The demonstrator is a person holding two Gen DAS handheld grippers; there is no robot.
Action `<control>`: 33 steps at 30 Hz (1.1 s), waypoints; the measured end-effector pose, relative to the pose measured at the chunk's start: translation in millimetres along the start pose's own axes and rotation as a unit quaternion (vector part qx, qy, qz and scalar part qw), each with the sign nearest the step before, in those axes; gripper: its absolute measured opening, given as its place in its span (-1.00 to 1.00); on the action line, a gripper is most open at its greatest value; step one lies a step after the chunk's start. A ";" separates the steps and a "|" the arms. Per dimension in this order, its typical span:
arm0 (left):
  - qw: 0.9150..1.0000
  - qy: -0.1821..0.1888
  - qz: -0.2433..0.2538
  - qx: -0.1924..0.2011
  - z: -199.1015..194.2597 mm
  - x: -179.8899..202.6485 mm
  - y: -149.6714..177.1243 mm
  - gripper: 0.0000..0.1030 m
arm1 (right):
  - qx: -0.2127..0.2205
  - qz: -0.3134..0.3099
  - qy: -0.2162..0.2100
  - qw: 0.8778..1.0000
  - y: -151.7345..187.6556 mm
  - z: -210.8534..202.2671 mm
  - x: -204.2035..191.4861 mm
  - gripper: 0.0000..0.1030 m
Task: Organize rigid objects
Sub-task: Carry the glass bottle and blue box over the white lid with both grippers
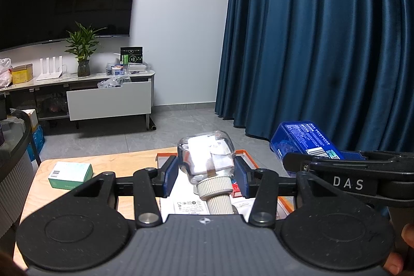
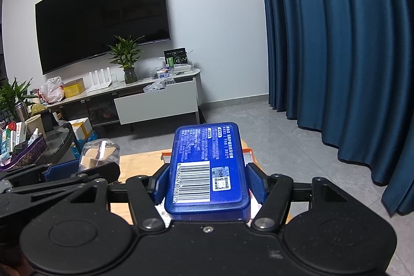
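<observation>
My left gripper (image 1: 206, 173) is shut on a clear glass bottle (image 1: 207, 157) with a beige ribbed cap, held above an orange-rimmed tray (image 1: 245, 154) on the wooden table (image 1: 121, 162). My right gripper (image 2: 207, 183) is shut on a blue plastic box (image 2: 207, 162) with a barcode label, held above the same tray (image 2: 247, 153). The blue box also shows at the right of the left wrist view (image 1: 302, 141). The bottle shows at the left of the right wrist view (image 2: 99, 153).
A green and white carton (image 1: 69, 173) lies on the table at the left. Papers and a red item (image 1: 236, 189) lie in the tray. A dark round side table (image 2: 51, 144) with clutter stands left. A TV cabinet (image 1: 108, 100) and blue curtains (image 1: 323, 43) stand beyond.
</observation>
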State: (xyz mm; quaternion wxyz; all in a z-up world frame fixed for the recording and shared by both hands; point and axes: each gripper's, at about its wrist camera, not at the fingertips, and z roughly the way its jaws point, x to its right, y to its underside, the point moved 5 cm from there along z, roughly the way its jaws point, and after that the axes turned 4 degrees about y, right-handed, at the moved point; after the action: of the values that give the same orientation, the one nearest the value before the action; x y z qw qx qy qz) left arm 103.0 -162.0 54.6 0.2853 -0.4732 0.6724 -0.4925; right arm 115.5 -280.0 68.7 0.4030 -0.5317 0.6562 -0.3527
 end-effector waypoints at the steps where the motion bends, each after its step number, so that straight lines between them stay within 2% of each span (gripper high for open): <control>1: 1.000 0.000 0.000 0.000 0.0 0.1 0.0 -0.08 | 0.000 0.000 0.000 1.000 0.0 -0.1 -0.1 0.45; 33: 1.000 0.001 -0.009 -0.006 1.0 -0.1 1.4 -0.08 | -0.009 -0.002 0.003 1.000 7.9 7.3 14.3 0.45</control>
State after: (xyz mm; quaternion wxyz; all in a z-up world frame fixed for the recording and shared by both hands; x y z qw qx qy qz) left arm 103.4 -162.2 52.9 0.2774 -0.4800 0.6716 -0.4916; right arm 117.2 -292.8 56.4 0.3958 -0.5356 0.6590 -0.3495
